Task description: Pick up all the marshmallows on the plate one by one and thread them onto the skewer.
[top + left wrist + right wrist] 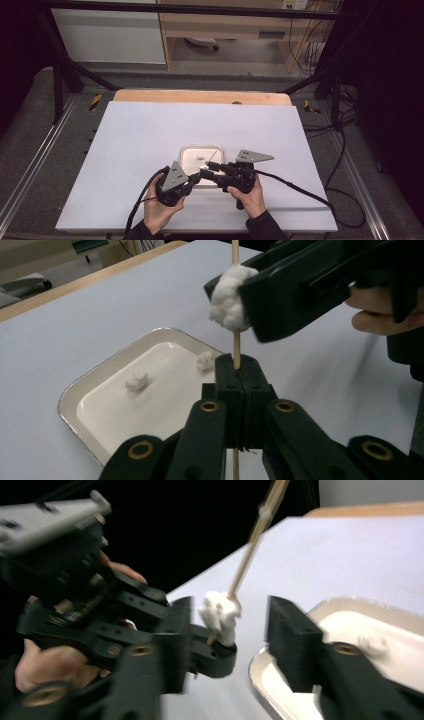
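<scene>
Holding the thin wooden skewer [236,347] upright in my left tool [237,371], jaws clenched tight on its lower part, just above the near edge of the shallow white rectangular tray with the metal rim [90,385]. A fluffy white cotton wad [227,296] is threaded on the skewer higher up. My right tool [227,630] is around it with the jaws spread apart, one on each side of the wad; in the left gripper view one jaw looks pressed against its side, but the right gripper view is blurry, so I can't say whether both are touching.

Two more small white cotton wads are lying loose in the tray: one [136,380] near the middle, another [205,360] toward the far side.

As for the setup: the tray sits on a big pale lavender-white sheet [150,145] covering the worktop, with a strip of light wooden worktop edge [200,96] showing at the far side. A black metal frame [60,75] stands around it, grey floor beyond, and a light wood cabinet [225,25] at the back with black cables [310,50] hanging beside it. From above, both my hands are at the near side, right by the tray.
</scene>
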`<action>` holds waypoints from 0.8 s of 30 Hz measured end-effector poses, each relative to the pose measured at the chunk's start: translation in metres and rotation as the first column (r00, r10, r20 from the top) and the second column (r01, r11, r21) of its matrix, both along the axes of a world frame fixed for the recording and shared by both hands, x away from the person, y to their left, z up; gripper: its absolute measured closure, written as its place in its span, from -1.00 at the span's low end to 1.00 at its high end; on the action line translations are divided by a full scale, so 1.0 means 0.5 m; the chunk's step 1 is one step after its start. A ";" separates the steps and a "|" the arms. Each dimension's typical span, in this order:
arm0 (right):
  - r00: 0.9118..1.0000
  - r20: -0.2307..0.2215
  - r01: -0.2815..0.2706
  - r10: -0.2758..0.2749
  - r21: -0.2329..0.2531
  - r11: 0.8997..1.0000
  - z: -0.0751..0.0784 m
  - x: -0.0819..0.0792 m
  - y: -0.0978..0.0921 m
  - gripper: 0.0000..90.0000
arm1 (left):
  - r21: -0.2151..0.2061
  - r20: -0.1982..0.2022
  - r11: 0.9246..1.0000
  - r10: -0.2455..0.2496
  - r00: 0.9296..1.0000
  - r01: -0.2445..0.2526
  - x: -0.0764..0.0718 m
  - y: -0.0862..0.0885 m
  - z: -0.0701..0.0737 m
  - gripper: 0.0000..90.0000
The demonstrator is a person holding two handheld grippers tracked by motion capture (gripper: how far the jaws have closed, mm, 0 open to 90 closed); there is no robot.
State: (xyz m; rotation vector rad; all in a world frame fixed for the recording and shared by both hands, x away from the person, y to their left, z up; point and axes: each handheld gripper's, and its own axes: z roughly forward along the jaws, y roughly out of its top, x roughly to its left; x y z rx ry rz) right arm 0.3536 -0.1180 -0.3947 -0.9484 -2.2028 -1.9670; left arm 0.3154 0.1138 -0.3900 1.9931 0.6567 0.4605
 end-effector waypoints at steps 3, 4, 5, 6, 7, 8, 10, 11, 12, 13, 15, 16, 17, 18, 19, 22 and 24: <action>1.000 0.015 0.017 -0.017 0.011 1.000 0.012 -0.001 -0.008 -0.10 | 0.003 -0.023 1.000 0.008 1.000 -0.008 0.003 0.004 -0.010 0.98; 0.999 0.025 0.027 -0.027 -0.001 1.000 0.016 -0.002 -0.012 -0.19 | 0.000 -0.026 1.000 0.010 1.000 -0.010 0.003 0.006 -0.012 0.97; 0.999 0.032 0.044 -0.043 -0.014 0.999 0.019 -0.001 -0.015 -0.29 | 0.005 -0.030 1.000 0.013 0.999 -0.013 0.004 0.009 -0.013 0.97; 0.998 0.034 0.059 -0.058 -0.023 0.998 0.022 0.001 -0.020 -0.37 | 0.006 -0.035 1.000 0.016 0.999 -0.016 0.005 0.012 -0.013 0.97; 0.997 0.041 0.073 -0.071 -0.038 0.997 0.025 0.003 -0.024 -0.43 | 0.003 -0.044 1.000 0.019 0.999 -0.019 0.006 0.017 -0.014 0.97; 0.995 0.051 0.093 -0.090 -0.055 0.994 0.027 0.006 -0.028 -0.52 | 0.000 -0.054 1.000 0.021 0.998 -0.021 0.007 0.023 -0.016 0.97; 0.991 0.061 0.122 -0.117 -0.090 0.988 0.031 0.014 -0.036 -0.65 | -0.001 -0.065 0.999 0.035 0.997 -0.035 0.009 0.036 -0.019 0.97; 0.989 0.071 0.136 -0.129 -0.109 0.985 0.033 0.018 -0.040 -0.67 | -0.002 -0.073 0.999 0.037 0.997 -0.037 0.010 0.044 -0.020 0.97; 0.987 0.085 0.150 -0.140 -0.133 0.980 0.034 0.023 -0.042 -0.69 | 0.000 -0.076 0.999 0.041 0.996 -0.041 0.010 0.052 -0.021 0.97; 0.984 0.098 0.164 -0.150 -0.155 0.974 0.035 0.027 -0.045 -0.70 | -0.001 -0.080 0.999 0.049 0.996 -0.049 0.010 0.060 -0.021 0.97; 0.981 0.111 0.181 -0.161 -0.201 0.963 0.035 0.039 -0.049 -0.71 | -0.001 -0.086 0.998 0.059 0.995 -0.059 0.011 0.076 -0.022 0.97; 0.980 0.110 0.187 -0.166 -0.221 0.957 0.033 0.045 -0.050 -0.70 | 0.002 -0.090 0.998 0.066 0.994 -0.066 0.011 0.084 -0.023 0.97; 0.980 0.113 0.188 -0.164 -0.244 0.951 0.031 0.052 -0.050 -0.67 | 0.001 -0.096 0.997 0.071 0.993 -0.071 0.011 0.090 -0.025 0.97; 0.979 0.125 0.192 -0.164 -0.264 0.945 0.027 0.060 -0.049 -0.63 | -0.001 -0.101 0.997 0.074 0.992 -0.075 0.011 0.096 -0.026 0.97; 0.977 0.133 0.197 -0.165 -0.284 0.938 0.022 0.068 -0.046 -0.60 | 0.003 -0.103 0.997 0.078 0.992 -0.078 0.011 0.101 -0.028 0.97; 0.979 0.129 0.193 -0.157 -0.344 0.919 0.003 0.094 -0.031 -0.54 | 0.005 -0.110 0.996 0.086 0.990 -0.086 0.011 0.112 -0.033 0.97; 0.982 0.118 0.183 -0.149 -0.374 0.909 -0.012 0.110 -0.015 -0.48 | 0.006 -0.111 0.996 0.090 0.990 -0.089 0.011 0.116 -0.035 0.97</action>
